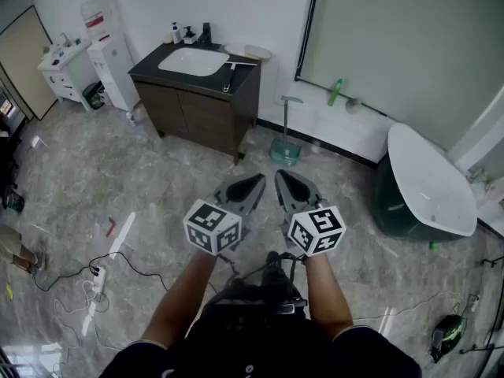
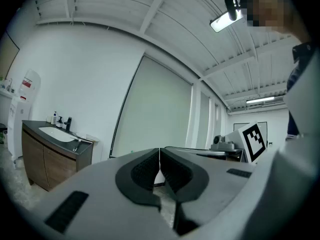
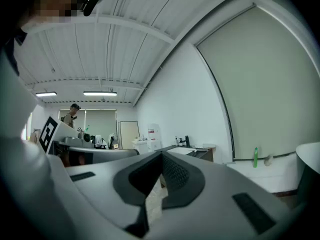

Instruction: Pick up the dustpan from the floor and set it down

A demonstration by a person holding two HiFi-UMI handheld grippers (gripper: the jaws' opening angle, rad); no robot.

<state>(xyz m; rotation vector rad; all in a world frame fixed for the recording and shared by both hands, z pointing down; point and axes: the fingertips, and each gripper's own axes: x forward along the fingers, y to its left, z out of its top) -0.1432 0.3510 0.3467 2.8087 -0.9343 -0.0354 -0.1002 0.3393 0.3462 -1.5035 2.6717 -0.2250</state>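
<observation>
Left gripper (image 1: 253, 183) and right gripper (image 1: 283, 179) sit side by side at waist height, pointing level and forward. Each has its jaws pressed together with nothing between them. This looks like a resting carry before any reach, with the tips aimed roughly at the target.

Well ahead of them, the dustpan (image 1: 286, 153) stands on the floor (image 1: 157, 179) at the foot of the wall (image 1: 268, 22), just right of the vanity cabinet (image 1: 197, 113), likely parked there out of the way. Its long axis is vertical: the handle (image 1: 288, 120) rises straight up, with the pan flat on the floor below. Which way the pan's mouth faces is too small to tell.
</observation>
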